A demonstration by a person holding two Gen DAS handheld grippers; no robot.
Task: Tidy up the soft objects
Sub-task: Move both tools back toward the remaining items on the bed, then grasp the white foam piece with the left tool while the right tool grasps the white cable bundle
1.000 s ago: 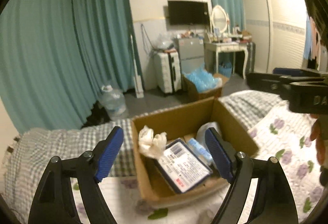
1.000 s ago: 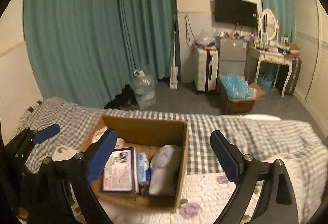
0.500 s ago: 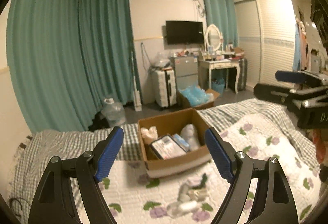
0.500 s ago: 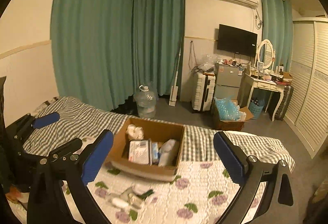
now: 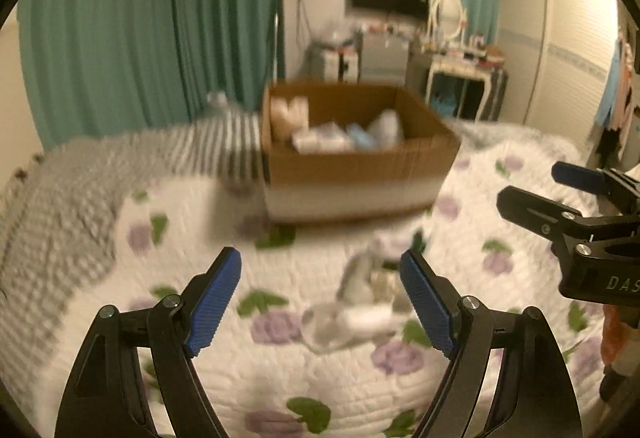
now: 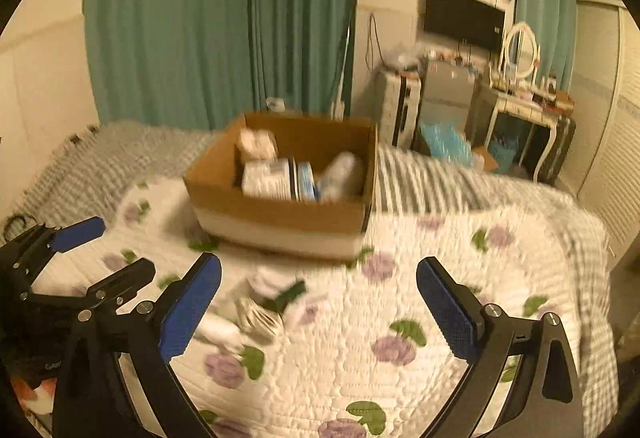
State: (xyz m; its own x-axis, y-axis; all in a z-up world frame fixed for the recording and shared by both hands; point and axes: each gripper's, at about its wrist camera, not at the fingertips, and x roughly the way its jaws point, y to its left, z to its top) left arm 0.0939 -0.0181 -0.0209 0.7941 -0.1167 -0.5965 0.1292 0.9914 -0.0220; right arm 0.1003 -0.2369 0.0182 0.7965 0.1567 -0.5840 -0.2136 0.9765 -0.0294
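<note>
- Both tools, the left tool (image 5: pixel 320 302) and the right tool (image 6: pixel 318 304), are held spread wide with nothing gripped, above the floral quilt (image 6: pixel 420 318).
- Small soft items (image 5: pixel 360 298) are seen blurred on the quilt just ahead; their orientation cannot be told.
- Beyond them, an open cardboard box (image 6: pixel 280 213) is partly filled.

cardboard box (image 6: pixel 280 213) on floral quilt (image 6: pixel 420 318), right gripper (image 6: pixel 318 308) spread wide

Left tool (image 5: pixel 320 302) and right tool (image 6: pixel 318 312) look alike: black arms, blue bumpy pads (image 5: pixel 214 302), shiny silver screws (image 6: pixel 491 311).
</note>
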